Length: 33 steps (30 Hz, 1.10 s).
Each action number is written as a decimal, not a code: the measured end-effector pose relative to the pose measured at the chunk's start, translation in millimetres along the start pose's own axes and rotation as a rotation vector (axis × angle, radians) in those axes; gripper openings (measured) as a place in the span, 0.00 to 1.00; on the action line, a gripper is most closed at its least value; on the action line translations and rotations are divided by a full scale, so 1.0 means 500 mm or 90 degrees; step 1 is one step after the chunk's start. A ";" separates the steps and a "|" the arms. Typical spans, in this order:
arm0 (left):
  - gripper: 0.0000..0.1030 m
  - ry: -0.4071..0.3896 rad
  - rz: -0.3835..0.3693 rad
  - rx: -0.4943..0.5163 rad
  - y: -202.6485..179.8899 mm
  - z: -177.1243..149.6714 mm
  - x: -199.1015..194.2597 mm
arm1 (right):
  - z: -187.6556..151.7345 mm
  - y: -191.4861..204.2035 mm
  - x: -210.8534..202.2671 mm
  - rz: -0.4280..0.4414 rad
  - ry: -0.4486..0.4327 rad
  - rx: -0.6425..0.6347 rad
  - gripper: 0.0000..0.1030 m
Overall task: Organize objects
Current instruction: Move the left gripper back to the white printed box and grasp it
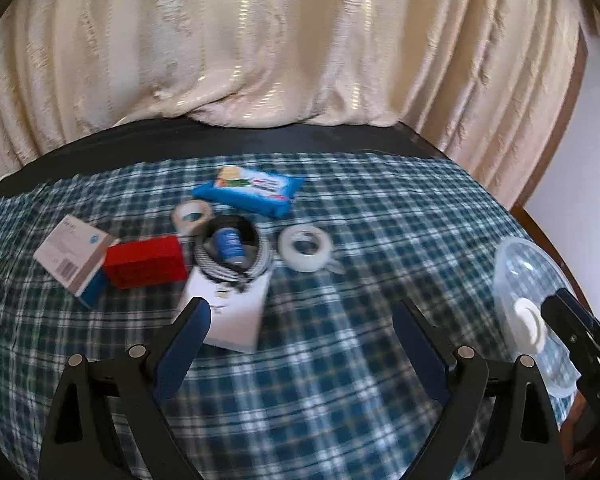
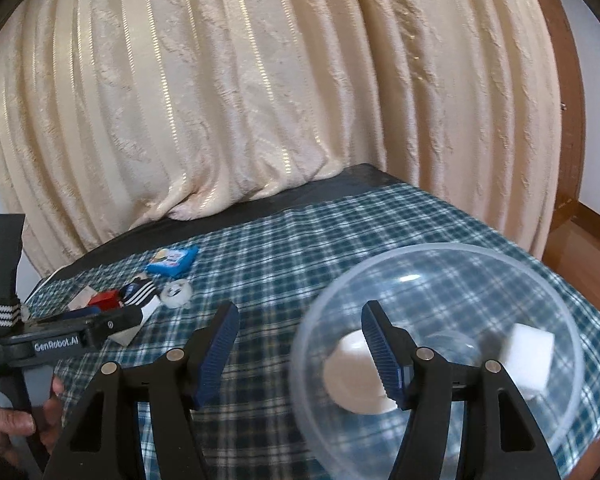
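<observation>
Reading "GenRobot.AI" (white lettering) on left hand-held gripper [image 2: 76, 322]

Bare plaid cloth [image 1: 380, 240] lies open between the left gripper [image 1: 300, 320] and the clear bowl [image 2: 440, 256] at the right, giving a free lane across the near middle. The far left is crowded: white box [image 1: 236, 320], striped band [image 1: 228, 268], red block [image 1: 144, 262], tape rolls [image 1: 305, 247] and blue packet [image 1: 252, 190] sit close together. The curtain [image 1: 260, 40] closes off the far side.

right tongs [image 2: 300, 344] agape | clear bowl [image 2: 440, 256] holds white block [image 2: 530, 356]
</observation>
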<state>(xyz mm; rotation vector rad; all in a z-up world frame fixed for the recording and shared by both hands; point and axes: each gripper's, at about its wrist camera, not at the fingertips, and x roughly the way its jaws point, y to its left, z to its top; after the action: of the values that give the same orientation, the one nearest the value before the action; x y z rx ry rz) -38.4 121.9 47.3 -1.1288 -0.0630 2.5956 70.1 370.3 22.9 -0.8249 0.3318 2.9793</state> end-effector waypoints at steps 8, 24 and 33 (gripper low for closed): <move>0.90 0.014 0.027 -0.048 0.066 -0.004 0.024 | -0.002 0.033 0.017 0.021 0.012 -0.012 0.65; 0.90 0.040 0.076 -0.042 0.098 -0.008 0.087 | -0.013 0.104 0.059 0.084 0.041 -0.040 0.66; 0.73 0.041 0.085 -0.023 0.087 -0.004 0.095 | -0.019 0.113 0.071 0.094 0.053 -0.039 0.66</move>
<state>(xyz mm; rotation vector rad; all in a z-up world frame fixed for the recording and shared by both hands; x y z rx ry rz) -78.9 94.5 5.7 -1.2691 -0.0217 2.6811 39.3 312.1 8.1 -0.9751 0.3176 3.1106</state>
